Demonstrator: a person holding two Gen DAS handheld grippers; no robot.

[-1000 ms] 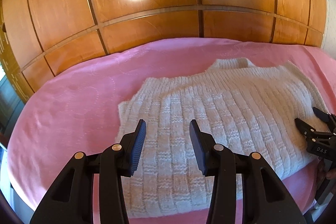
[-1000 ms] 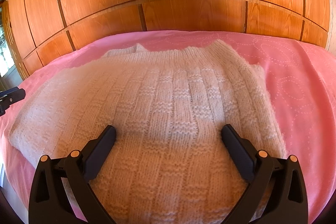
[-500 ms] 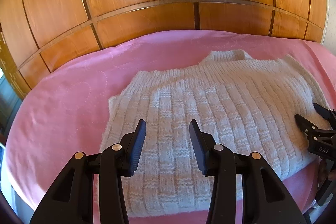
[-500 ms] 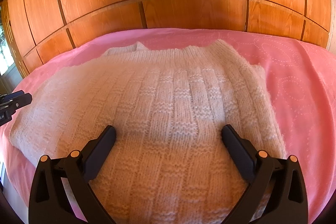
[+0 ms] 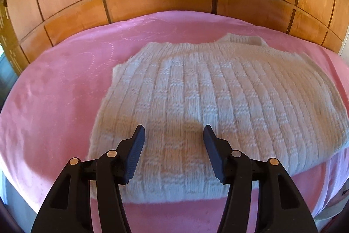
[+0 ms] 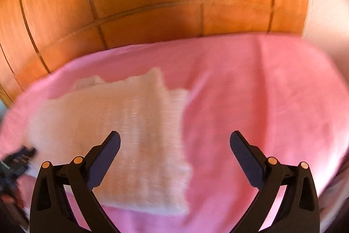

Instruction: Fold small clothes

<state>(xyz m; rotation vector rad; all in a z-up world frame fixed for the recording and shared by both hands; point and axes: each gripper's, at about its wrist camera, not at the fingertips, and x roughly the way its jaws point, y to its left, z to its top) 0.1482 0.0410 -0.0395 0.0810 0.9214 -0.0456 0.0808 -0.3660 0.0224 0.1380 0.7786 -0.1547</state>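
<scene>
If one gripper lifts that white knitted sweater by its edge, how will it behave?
The white knitted sweater lies limp on the pink cover, so it will probably droop. Its chunky ribbed knit suggests stretch and good grip. It looks thick, so perhaps heavyish for its size.

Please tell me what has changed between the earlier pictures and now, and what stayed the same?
The right tool swung to the right: its blurred view now shows mostly pink bed cover, and it has left the left view. The left tool opened wider. Neither tool took hold of anything. The white knitted sweater stayed flat on the cover, before the wooden wall panels.
</scene>
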